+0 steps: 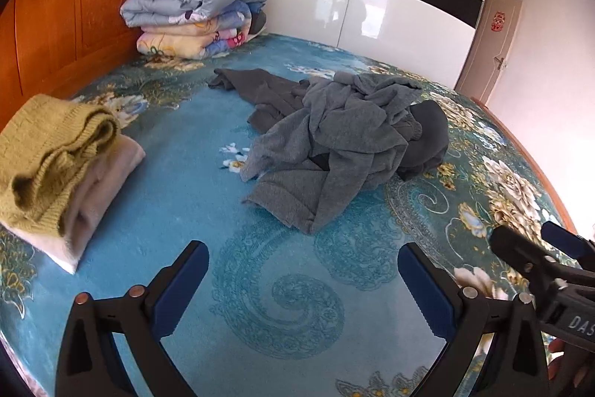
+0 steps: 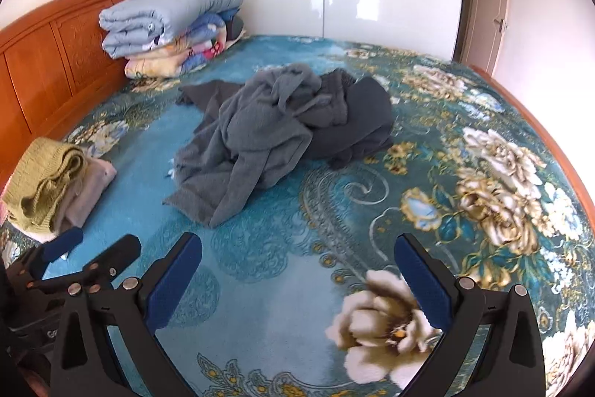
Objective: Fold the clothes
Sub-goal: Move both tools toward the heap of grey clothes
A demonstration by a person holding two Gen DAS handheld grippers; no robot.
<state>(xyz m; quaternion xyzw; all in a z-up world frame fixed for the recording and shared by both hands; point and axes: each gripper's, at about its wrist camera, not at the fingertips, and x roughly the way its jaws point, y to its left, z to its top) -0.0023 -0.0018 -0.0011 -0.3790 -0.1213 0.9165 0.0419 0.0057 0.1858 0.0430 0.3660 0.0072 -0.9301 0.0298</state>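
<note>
Two folded garments, an olive-green knitted sweater (image 1: pixel 55 151) on top of a pale pink fleecy one (image 1: pixel 100 188), sit stacked near the orange wooden headboard (image 1: pixel 55 36), parked out of the way so the middle of the teal floral bedspread (image 1: pixel 282 289) is free as a working surface. What remains to fold lies in a crumpled heap mid-bed: a blue-grey fleece top (image 1: pixel 334 140) tangled over a darker charcoal garment (image 1: pixel 427 133). Both claws hover low over the bedspread, well short of the heap. The left gripper (image 1: pixel 303 285) stands wide apart, gripping nothing, and the right gripper (image 2: pixel 297 279) likewise gapes empty, probably readied to seize the grey top's near edge and drag it flat.
</note>
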